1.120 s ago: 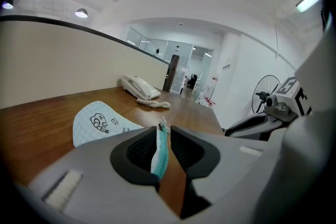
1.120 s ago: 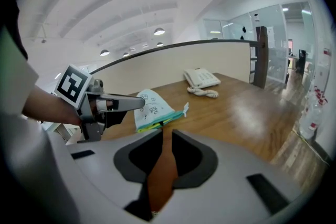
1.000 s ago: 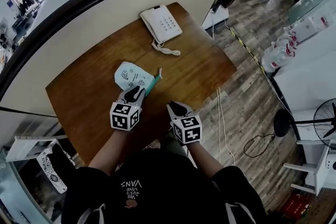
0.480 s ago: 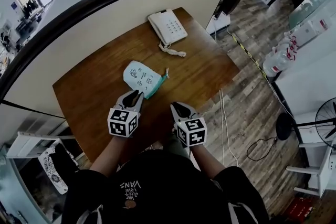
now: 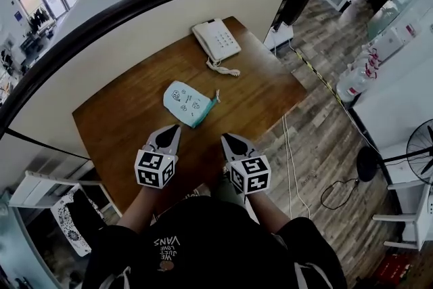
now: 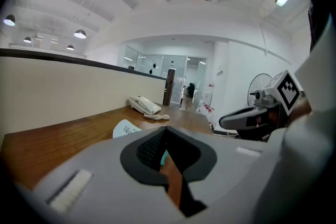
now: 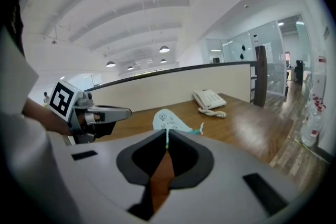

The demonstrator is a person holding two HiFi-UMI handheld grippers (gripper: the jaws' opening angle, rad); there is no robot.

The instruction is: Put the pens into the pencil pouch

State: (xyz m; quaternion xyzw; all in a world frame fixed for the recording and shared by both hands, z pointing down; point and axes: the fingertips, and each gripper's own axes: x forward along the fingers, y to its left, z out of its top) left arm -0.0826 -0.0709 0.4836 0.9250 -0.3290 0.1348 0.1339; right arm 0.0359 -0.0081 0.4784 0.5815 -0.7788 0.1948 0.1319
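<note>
The pencil pouch [image 5: 189, 102], white with small drawings and a teal edge, lies flat in the middle of the wooden table [image 5: 128, 118]. No pen shows anywhere. My left gripper [image 5: 171, 128] hovers short of the pouch's near side, apart from it and shut on nothing. My right gripper [image 5: 226, 139] hangs beside it over the table's front edge; its jaws have just been closing and now meet at the tips with nothing between them. The left gripper view has the left gripper [image 6: 165, 129] with the pouch [image 6: 125, 128] beyond it. In the right gripper view the right gripper [image 7: 167, 134] points at the pouch [image 7: 169, 120].
A white desk phone [image 5: 216, 40] with a coiled cord sits at the table's far corner. A cream partition wall [image 5: 149, 30] runs along the far side. To the right the table ends over wooden floor with cables [image 5: 287, 145].
Both grippers have drawn back from the pouch toward the person and risen. The left fingertips, which were at the pouch's near edge, are now clear of it. Both pairs of jaws have closed.
</note>
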